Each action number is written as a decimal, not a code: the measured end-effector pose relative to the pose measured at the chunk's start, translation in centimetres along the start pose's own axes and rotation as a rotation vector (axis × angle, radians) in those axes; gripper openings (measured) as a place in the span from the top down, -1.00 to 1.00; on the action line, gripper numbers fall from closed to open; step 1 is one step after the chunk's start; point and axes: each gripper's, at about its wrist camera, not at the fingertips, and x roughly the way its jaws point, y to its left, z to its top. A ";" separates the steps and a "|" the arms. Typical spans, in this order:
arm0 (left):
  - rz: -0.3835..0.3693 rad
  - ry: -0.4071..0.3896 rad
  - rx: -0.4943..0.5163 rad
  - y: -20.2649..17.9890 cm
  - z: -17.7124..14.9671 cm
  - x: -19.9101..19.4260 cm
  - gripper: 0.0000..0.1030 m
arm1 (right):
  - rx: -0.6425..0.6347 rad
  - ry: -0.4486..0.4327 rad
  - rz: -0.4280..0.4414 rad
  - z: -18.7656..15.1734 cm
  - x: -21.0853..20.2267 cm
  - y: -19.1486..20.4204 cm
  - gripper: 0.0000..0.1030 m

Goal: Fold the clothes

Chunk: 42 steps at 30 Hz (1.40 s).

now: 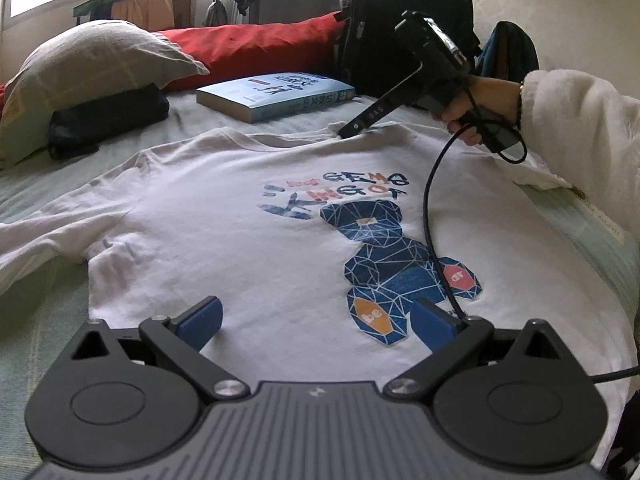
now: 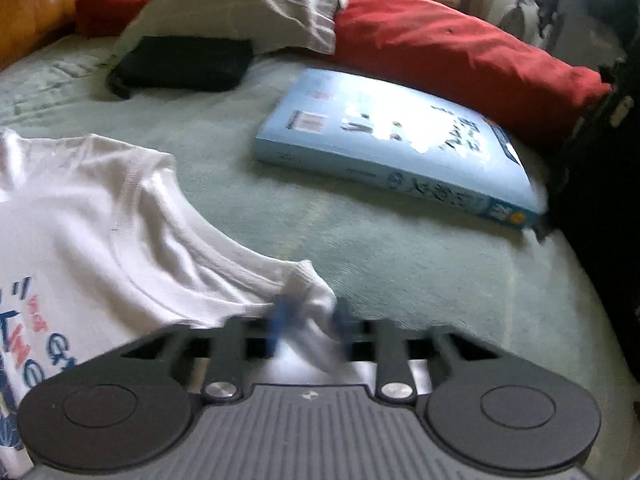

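A white T-shirt with a blue bear print lies face up on the pale green bed. My left gripper hovers low over the shirt's lower part, blue pads wide apart, nothing between them. My right gripper, held by a hand in a white fleecy sleeve, is at the shirt's shoulder by the collar. In the right wrist view the right gripper is shut on a pinch of white T-shirt fabric at the shoulder edge; that view is blurred.
A light blue book lies on the bed beyond the collar. A grey pillow, a dark folded item and a red cushion line the far side. A black backpack stands at the right. A black cable crosses the shirt.
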 end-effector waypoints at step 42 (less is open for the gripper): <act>0.030 -0.116 -0.094 4.0 0.4 -4.4 -0.94 | 0.023 -0.146 0.075 8.7 5.2 10.9 0.46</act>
